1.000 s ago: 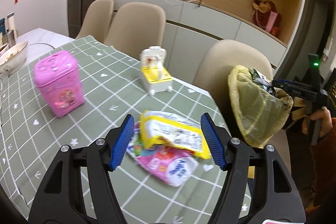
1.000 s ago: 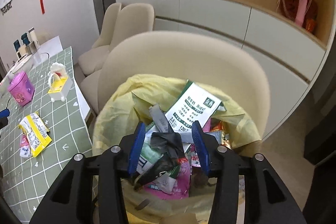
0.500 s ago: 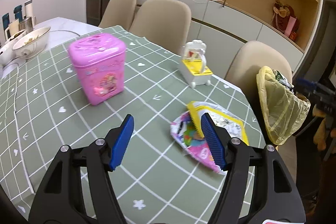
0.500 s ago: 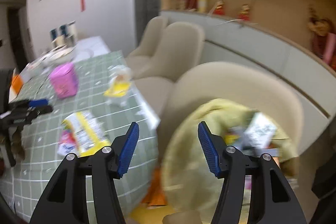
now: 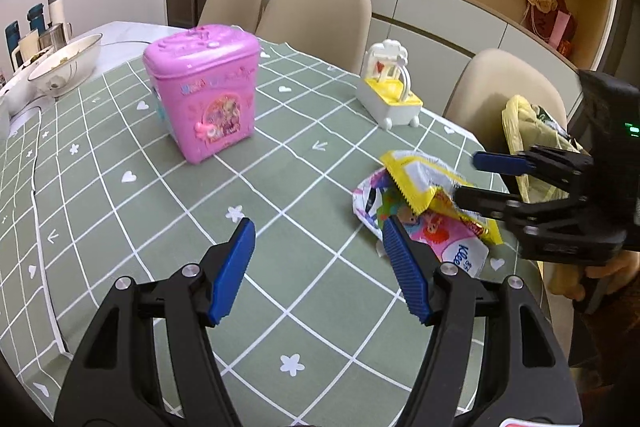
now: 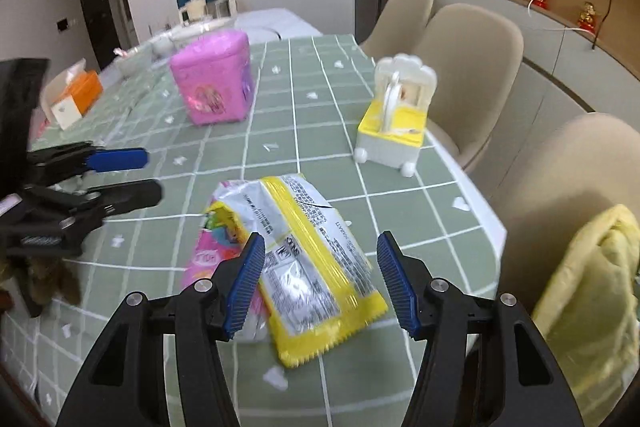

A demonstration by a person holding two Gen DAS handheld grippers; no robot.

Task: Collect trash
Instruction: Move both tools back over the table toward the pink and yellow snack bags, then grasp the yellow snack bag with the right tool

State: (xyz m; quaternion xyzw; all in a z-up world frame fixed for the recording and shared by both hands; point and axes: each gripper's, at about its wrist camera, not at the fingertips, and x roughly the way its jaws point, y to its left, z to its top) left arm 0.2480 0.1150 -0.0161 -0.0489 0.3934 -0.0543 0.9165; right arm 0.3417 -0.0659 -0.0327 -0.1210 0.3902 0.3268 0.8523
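Note:
A yellow snack wrapper (image 6: 316, 251) lies on a pink printed wrapper (image 6: 216, 243) near the table's right edge. My right gripper (image 6: 320, 239) hovers just over the yellow wrapper, fingers on either side of it. Its jaws are closing but the pads do not press on anything. In the left wrist view the same yellow wrapper (image 5: 424, 179) and pink wrapper (image 5: 436, 231) sit just right of my left gripper (image 5: 318, 227), which is open over bare cloth. The right gripper (image 5: 466, 178) reaches in from the right. A yellow trash bag (image 5: 524, 123) with trash in it hangs beyond the table edge.
On the green checked tablecloth (image 5: 160, 211) stand a pink lidded box (image 5: 204, 99) and a white-and-yellow toy (image 5: 390, 95). A bowl (image 5: 68, 63) sits at the far left, an orange tissue box (image 6: 74, 95) further back. Beige chairs (image 5: 316, 11) line the far side.
My right gripper let dark trash go into the yellow bag, opened, and swung left to above the wrappers. The left gripper shifted left and lower, off the wrappers.

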